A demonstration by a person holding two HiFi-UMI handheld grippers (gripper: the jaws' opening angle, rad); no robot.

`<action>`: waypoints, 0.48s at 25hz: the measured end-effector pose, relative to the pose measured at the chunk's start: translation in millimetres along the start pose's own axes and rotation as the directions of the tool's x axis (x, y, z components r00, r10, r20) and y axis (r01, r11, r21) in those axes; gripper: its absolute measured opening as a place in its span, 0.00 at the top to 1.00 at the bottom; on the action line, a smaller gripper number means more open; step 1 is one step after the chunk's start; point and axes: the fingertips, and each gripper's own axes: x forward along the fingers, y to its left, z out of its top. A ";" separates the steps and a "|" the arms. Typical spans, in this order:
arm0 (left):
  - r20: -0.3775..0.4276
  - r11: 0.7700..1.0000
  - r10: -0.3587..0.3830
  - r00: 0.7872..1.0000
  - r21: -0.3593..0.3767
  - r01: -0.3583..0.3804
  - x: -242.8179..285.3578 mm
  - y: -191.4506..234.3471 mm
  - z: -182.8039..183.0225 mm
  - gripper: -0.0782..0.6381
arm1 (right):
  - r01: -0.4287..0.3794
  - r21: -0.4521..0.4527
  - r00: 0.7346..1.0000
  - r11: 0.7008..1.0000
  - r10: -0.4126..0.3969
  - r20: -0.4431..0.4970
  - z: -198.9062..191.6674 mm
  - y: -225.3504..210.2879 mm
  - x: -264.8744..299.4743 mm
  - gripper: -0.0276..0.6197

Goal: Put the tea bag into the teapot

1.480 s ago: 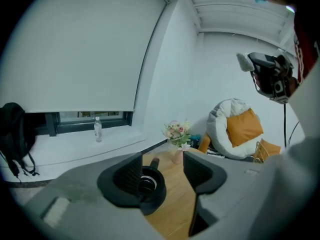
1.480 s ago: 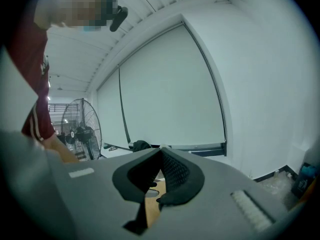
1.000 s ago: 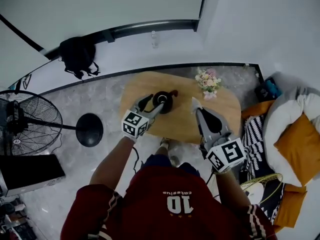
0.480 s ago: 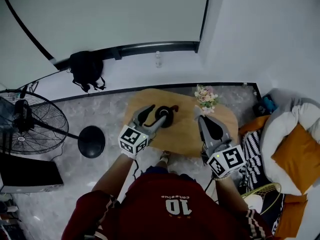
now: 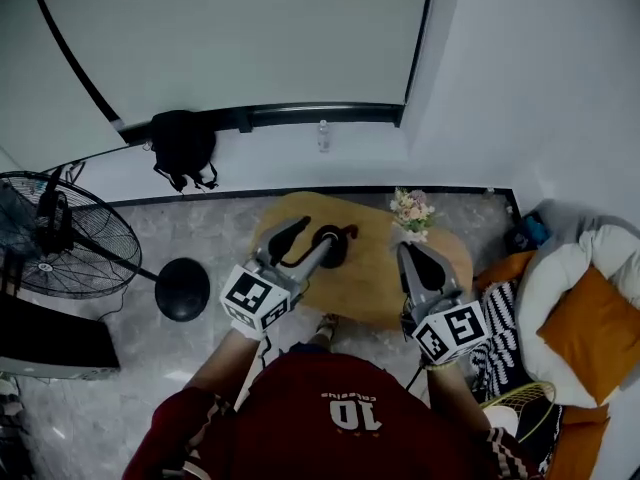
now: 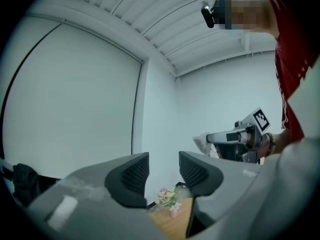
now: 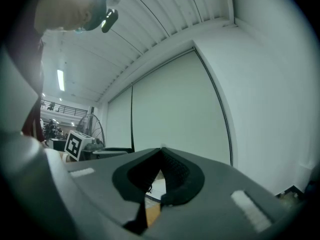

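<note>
With flowers (image 5: 412,211) beside the teapot (image 5: 331,244) on the worktop (image 5: 372,286), the released left claw (image 5: 306,236), its empty jaws just narrowing, has risen, while the right claw (image 5: 402,251) grips the tea bag (image 6: 202,140).

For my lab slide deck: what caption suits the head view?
The right tongs, shut on the tea bag, held over a wooden table bearing a black teapot.
</note>
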 end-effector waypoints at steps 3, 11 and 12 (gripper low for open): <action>0.023 1.000 0.004 1.000 0.015 -0.004 -7.9 -6.2 17.1 0.67 | -0.008 -0.003 1.000 1.000 0.008 0.009 5.0 3.8 -0.6 0.96; 0.078 1.000 0.016 0.997 -0.001 -0.016 -23.6 -19.1 37.7 0.83 | -0.013 -0.002 1.000 1.000 0.013 0.019 7.1 7.5 -11.3 0.96; 0.079 1.000 0.019 0.997 0.001 -0.019 -25.2 -19.9 39.1 0.86 | -0.012 -0.002 1.000 1.000 0.012 0.019 6.9 7.2 -12.4 0.96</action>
